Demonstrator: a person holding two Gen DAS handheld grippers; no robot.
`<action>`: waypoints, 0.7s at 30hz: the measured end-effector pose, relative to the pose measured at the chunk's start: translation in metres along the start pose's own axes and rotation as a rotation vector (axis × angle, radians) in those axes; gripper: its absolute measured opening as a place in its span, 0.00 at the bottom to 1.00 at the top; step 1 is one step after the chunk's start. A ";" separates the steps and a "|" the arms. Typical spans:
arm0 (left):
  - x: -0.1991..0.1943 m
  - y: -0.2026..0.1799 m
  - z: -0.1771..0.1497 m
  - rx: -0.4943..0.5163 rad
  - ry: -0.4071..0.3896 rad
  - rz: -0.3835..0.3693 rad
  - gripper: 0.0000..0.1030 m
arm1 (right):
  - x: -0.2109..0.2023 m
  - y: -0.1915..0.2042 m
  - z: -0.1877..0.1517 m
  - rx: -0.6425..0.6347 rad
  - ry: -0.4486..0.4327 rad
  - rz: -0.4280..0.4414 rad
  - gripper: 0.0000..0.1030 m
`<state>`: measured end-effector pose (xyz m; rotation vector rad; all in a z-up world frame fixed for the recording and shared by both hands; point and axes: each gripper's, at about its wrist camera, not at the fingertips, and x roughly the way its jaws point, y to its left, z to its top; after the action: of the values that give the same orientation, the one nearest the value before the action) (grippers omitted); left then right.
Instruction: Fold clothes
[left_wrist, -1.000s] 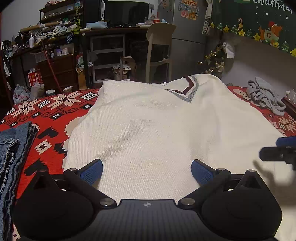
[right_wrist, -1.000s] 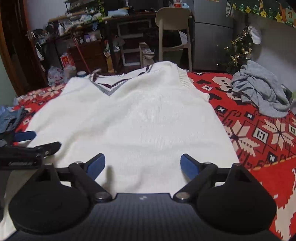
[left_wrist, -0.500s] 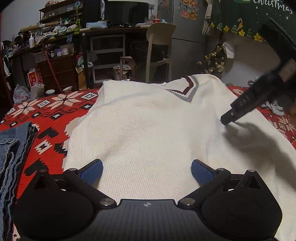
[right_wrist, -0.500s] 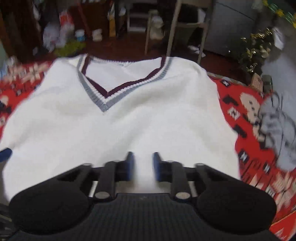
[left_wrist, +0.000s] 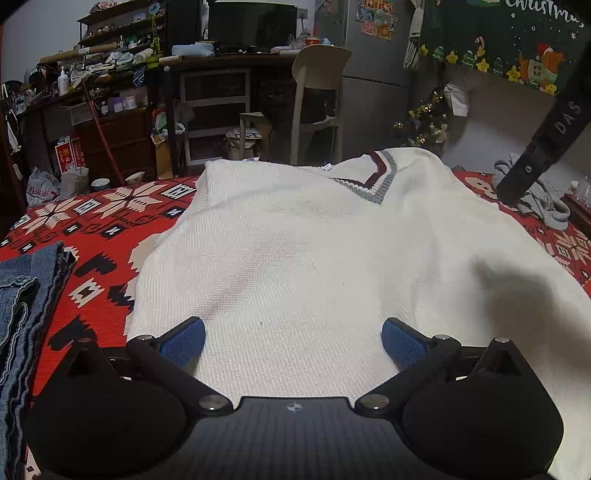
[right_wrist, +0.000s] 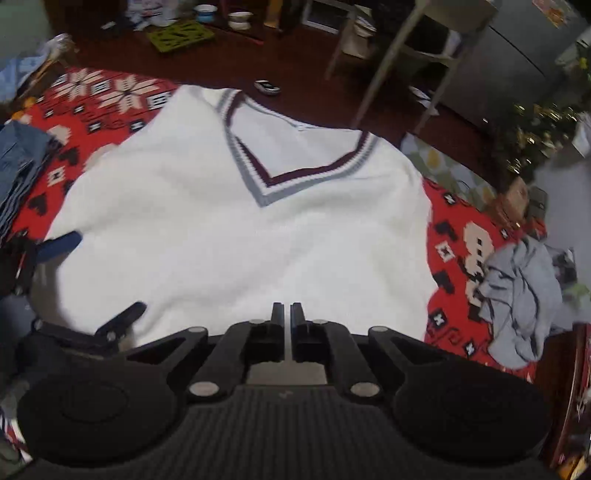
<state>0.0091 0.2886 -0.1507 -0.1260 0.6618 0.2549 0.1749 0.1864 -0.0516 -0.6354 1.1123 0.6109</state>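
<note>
A white knitted V-neck vest (left_wrist: 295, 251) with a maroon and grey collar lies flat on the red patterned blanket (left_wrist: 96, 221). My left gripper (left_wrist: 293, 339) hovers open at the vest's near hem, its blue pads wide apart over the knit. The right gripper (right_wrist: 287, 314) is shut, jaws together with no cloth between them, and looks steeply down on the vest (right_wrist: 240, 229) from above. In the left wrist view its black fingers (left_wrist: 532, 166) hang in the air at the upper right. The left gripper's fingers (right_wrist: 59, 243) show at the left edge of the right wrist view.
Folded blue jeans (left_wrist: 18, 302) lie at the blanket's left side. A crumpled grey garment (right_wrist: 517, 295) sits on the right. Beyond the blanket stand a beige chair (left_wrist: 317, 99), a cluttered desk (left_wrist: 207, 74) and a small Christmas tree (left_wrist: 428, 122).
The right gripper closed from wide open, rose off the vest's hem and tipped downward, moving toward the collar side. The left gripper held still and open.
</note>
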 end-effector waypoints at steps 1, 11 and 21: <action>0.000 0.000 0.000 0.000 0.000 0.000 1.00 | 0.002 -0.001 -0.006 -0.016 0.007 0.004 0.03; 0.000 0.000 0.000 0.000 0.000 0.000 1.00 | 0.041 -0.038 -0.070 0.102 -0.117 0.062 0.08; 0.000 0.000 0.000 0.001 0.000 0.000 1.00 | 0.055 -0.085 -0.104 0.182 -0.236 0.251 0.12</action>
<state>0.0091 0.2891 -0.1510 -0.1256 0.6618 0.2545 0.1906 0.0606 -0.1218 -0.2602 1.0174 0.7687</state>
